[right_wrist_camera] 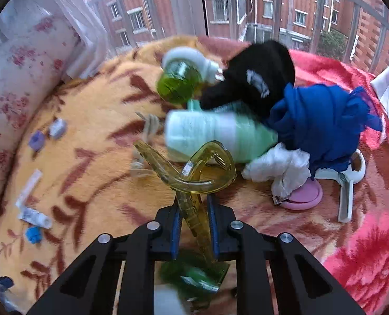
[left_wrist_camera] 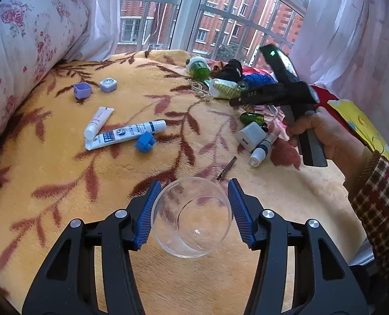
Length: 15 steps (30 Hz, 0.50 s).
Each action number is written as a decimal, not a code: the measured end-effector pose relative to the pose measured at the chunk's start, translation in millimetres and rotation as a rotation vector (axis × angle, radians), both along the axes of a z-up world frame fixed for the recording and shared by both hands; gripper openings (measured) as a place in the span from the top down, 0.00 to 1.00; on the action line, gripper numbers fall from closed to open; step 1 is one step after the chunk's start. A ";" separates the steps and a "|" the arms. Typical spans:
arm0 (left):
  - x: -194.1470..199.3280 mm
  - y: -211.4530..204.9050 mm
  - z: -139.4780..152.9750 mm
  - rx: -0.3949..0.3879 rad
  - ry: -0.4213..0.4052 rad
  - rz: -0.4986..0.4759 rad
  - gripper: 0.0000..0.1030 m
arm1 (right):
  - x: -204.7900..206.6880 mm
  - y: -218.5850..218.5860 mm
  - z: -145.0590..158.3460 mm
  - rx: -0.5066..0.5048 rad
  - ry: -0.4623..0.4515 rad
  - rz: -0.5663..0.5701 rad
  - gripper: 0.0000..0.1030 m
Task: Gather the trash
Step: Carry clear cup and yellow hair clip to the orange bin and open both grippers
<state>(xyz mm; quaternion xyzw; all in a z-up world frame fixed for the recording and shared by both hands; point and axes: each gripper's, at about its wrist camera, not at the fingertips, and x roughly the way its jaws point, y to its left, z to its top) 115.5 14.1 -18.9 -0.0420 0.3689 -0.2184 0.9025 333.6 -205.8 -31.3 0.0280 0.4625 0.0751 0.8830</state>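
Observation:
My left gripper (left_wrist_camera: 191, 204) is shut on a clear glass bowl (left_wrist_camera: 191, 218), empty, held above the yellow blanket (left_wrist_camera: 63, 162). My right gripper (right_wrist_camera: 194, 225) is shut on a yellow translucent hair clip (right_wrist_camera: 191, 173), lifted off the bed; it also shows in the left wrist view (left_wrist_camera: 236, 101), held by a hand. On the blanket lie two white tubes (left_wrist_camera: 123, 134), a blue block (left_wrist_camera: 145, 141), two lilac caps (left_wrist_camera: 82, 90), a white charger (left_wrist_camera: 250, 135), a small white bottle (left_wrist_camera: 262, 148), a dark pin (left_wrist_camera: 227, 168) and green bottles (right_wrist_camera: 178, 84).
A floral pillow (left_wrist_camera: 23, 39) lies along the left. A pile at the far side holds a black cloth (right_wrist_camera: 254, 76), a blue cloth (right_wrist_camera: 317, 126), crumpled white paper (right_wrist_camera: 281, 170), a pink disc (right_wrist_camera: 304, 195) and a white-green bottle (right_wrist_camera: 215, 134). A red blanket (right_wrist_camera: 365, 249) lies at right. Window behind.

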 end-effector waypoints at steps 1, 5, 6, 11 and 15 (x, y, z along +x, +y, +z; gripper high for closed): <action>-1.0 -0.6 0.1 -0.002 0.001 -0.001 0.49 | -2.6 0.2 3.9 0.013 -0.011 0.007 0.83; -5.2 -2.4 1.8 -0.008 0.002 -0.003 0.49 | -25.1 9.5 25.5 0.044 -0.058 0.053 0.83; -7.9 -2.6 3.4 -0.011 -0.001 -0.004 0.49 | -34.5 14.0 32.2 0.045 -0.073 0.068 0.83; -24.0 -3.6 9.8 -0.004 -0.013 -0.019 0.49 | -86.3 31.1 56.5 0.059 -0.126 0.149 0.83; -49.7 -0.9 16.2 0.015 -0.023 -0.036 0.49 | -147.9 48.8 69.0 0.070 -0.162 0.221 0.83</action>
